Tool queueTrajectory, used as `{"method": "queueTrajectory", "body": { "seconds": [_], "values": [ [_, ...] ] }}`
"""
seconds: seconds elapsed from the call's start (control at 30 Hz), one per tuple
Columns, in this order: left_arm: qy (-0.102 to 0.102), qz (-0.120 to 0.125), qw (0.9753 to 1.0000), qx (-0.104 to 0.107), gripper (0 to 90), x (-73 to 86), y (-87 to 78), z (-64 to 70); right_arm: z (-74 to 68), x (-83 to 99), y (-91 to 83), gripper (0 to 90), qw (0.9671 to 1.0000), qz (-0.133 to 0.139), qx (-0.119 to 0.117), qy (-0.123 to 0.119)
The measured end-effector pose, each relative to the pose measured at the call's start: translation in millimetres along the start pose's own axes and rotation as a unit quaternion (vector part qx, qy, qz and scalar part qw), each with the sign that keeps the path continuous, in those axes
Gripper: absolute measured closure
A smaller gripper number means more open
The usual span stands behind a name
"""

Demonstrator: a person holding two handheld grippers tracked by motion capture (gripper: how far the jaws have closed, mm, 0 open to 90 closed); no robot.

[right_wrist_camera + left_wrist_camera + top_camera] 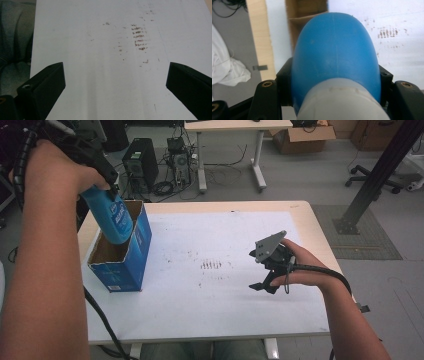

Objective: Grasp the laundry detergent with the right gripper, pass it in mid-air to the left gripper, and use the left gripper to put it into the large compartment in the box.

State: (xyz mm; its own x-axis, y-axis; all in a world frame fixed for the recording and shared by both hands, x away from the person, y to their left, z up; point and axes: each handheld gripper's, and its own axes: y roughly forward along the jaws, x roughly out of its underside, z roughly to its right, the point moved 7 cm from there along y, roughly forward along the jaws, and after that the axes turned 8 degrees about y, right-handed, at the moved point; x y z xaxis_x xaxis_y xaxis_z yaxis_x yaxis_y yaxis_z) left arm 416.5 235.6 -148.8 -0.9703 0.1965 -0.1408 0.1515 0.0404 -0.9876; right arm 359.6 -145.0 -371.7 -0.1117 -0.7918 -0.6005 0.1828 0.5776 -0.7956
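Note:
A blue bottle (113, 219) with a pale cap hangs bottom-down, its lower end inside the open top of a blue cardboard box (125, 252) at the table's left. My left gripper (111, 187) is shut on the bottle near its cap end. In the left gripper view the bottle (335, 52) bulges between the black jaws, with the brown inside of the box (307, 15) beyond it. My right gripper (263, 286) rests low over the white sheet at the right, open. Its two jaws stand wide apart around bare sheet, right gripper (115, 82).
A white sheet (225, 290) covers most of the wooden table (305, 210), with small brown smudges (211, 265) near its middle. Beyond the table stand computer towers (141, 162), cables, another desk (235, 126) and a cardboard carton (302, 137). A black post (380, 170) rises at the right.

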Motion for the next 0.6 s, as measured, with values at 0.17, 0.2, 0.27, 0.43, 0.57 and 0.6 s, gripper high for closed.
{"method": "queueTrajectory", "body": {
  "seconds": [0.17, 0.2, 0.27, 0.43, 0.57, 0.6],
  "values": [
    [-0.012, -0.007, 0.9999, -0.008, 38.5, 0.4, 1.8, -12.4, 2.8, 1.4, 1.8, 2.5, 1.0, -0.005, -0.001, 0.002],
    [-0.013, -0.008, 0.9998, -0.009, 38.5, 0.5, 2.9, -14.2, 3.2, 1.4, 2.0, 2.4, 1.0, -0.007, -0.002, 0.001],
    [-0.017, -0.008, 0.9998, -0.008, 38.5, 0.3, 5.2, -17.5, 3.5, 1.4, 2.8, 2.4, 1.0, -0.008, -0.003, 0.001],
    [-0.018, -0.014, 0.9997, -0.007, 38.5, -0.4, 13.6, -23.0, 4.2, 1.2, 4.7, 2.5, 0.9999, -0.01, -0.002, 0.001],
    [-0.02, -0.016, 0.9997, -0.004, 38.5, -0.7, 21.6, -26.2, 4.0, 1.4, 5.6, 2.5, 0.9999, -0.012, -0.002, 0.001],
    [-0.02, -0.018, 0.9996, -0.003, 38.4, -0.6, 24.0, -27.1, 3.8, 1.5, 5.7, 2.5, 0.9999, -0.013, -0.001, 0.002]
  ]
}}
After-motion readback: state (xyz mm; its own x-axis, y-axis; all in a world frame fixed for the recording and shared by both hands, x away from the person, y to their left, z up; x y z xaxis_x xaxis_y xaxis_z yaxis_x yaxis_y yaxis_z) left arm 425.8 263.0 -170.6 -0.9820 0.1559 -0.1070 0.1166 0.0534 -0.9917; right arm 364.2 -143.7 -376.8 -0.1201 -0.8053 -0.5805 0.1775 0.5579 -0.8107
